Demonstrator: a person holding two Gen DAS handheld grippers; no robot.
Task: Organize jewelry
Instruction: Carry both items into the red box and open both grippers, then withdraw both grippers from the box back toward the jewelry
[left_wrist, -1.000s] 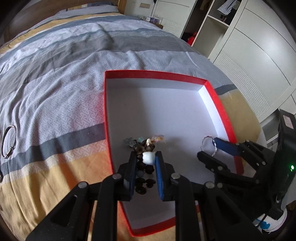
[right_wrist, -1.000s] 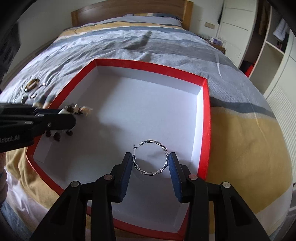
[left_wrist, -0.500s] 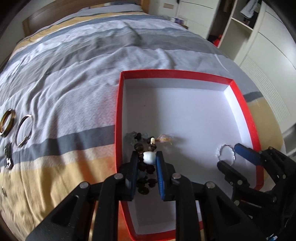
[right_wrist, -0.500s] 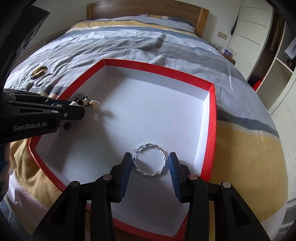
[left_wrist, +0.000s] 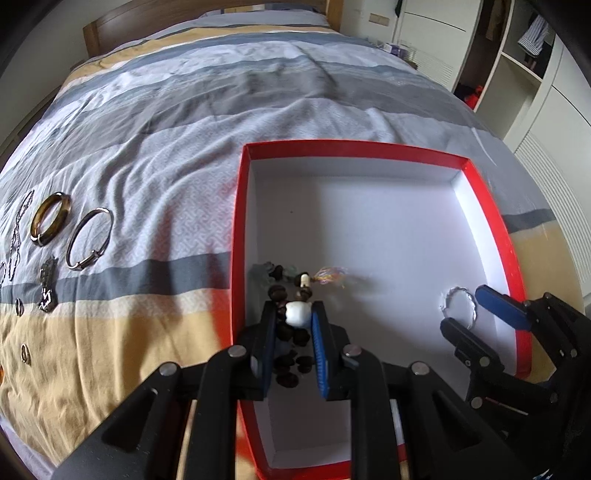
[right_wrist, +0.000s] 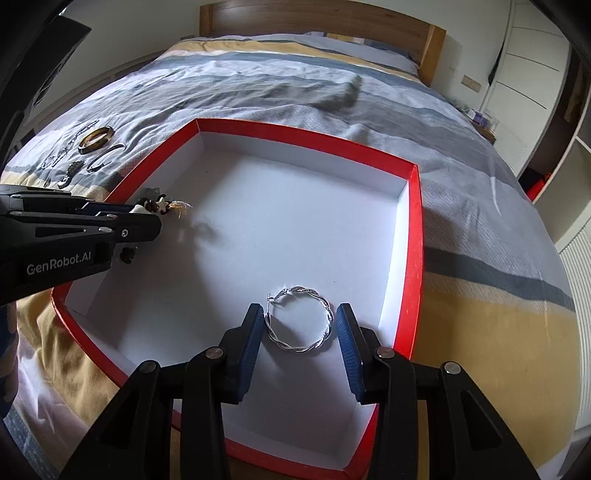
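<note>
A red box (left_wrist: 237, 221) with a white inside lies on the striped bed; it also shows in the right wrist view (right_wrist: 413, 258). My left gripper (left_wrist: 294, 314) is shut on the white bead of a dark beaded bracelet (left_wrist: 297, 314), held over the box's left side; its tassel (left_wrist: 330, 275) hangs forward. It shows from the side in the right wrist view (right_wrist: 147, 218). My right gripper (right_wrist: 300, 325) holds a twisted silver hoop earring (right_wrist: 299, 347) between its pads, low over the box's right side. The hoop also shows in the left wrist view (left_wrist: 460, 306).
Loose jewelry lies on the bedspread left of the box: a brown bangle (left_wrist: 50, 219), a silver bangle (left_wrist: 88, 243), a dark pendant (left_wrist: 48, 284), a chain (left_wrist: 16, 236) and small rings (left_wrist: 25, 353). Wardrobes (left_wrist: 535, 92) stand to the right, a headboard (right_wrist: 314, 22) at the far end.
Both cameras have swung so more of the bed and the loose jewelry at the left shows. Both grippers keep their hold over the box.
</note>
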